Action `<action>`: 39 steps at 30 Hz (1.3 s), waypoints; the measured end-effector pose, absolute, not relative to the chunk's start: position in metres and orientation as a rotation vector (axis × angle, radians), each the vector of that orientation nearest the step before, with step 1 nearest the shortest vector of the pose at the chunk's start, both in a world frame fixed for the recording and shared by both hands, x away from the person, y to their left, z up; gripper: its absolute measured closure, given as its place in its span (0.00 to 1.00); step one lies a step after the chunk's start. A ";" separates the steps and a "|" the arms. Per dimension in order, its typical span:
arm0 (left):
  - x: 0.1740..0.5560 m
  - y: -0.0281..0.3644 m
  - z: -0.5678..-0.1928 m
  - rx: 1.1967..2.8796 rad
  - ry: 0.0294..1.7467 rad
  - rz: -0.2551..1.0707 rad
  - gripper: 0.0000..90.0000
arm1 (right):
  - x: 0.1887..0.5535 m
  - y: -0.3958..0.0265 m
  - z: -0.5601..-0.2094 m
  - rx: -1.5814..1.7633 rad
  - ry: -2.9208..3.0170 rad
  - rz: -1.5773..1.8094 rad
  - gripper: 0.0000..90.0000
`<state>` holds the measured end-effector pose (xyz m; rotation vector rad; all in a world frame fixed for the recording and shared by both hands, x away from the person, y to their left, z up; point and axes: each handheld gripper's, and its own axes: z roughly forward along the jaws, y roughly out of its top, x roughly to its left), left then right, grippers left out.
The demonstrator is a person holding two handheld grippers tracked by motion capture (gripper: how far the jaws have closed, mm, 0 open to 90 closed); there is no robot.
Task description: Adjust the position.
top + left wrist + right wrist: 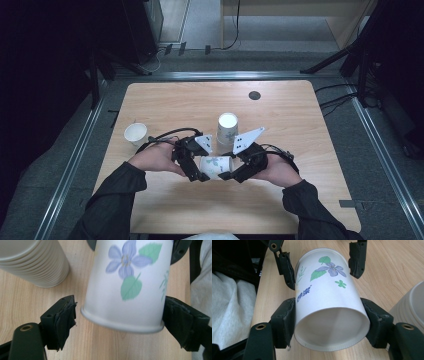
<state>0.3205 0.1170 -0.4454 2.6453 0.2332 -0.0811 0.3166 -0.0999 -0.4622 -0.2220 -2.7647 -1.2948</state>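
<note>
White paper cup (216,166) with a flower print lies on its side between both grippers, near the front middle of the wooden table (165,100); right gripper (329,322) clamps it at the open mouth, both pads touching; left gripper (120,322) straddles the base end, one pad touching, the other just apart, so not clamped; cup stack (227,127) upright just behind; single small cup (135,133) well to the left.

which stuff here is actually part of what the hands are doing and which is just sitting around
In the job:
- flowered paper cup, held on its side between both tools
- right hand-held gripper, jaws pressed on the cup's open end
- left hand-held gripper, jaws open around the cup's base end

Lying about:
- stack of paper cups
- single small white cup
- dark round disc near the far edge
</note>
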 end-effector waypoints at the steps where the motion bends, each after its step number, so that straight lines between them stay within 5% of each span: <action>1: 0.320 0.119 -0.446 2.629 0.239 -0.074 0.16 | 0.317 -0.101 -0.462 -0.230 -2.763 -1.298 0.38; 39: 0.311 0.135 -0.473 2.209 0.271 -0.169 0.17 | 0.314 -0.112 -0.452 -0.224 -2.673 -1.380 0.38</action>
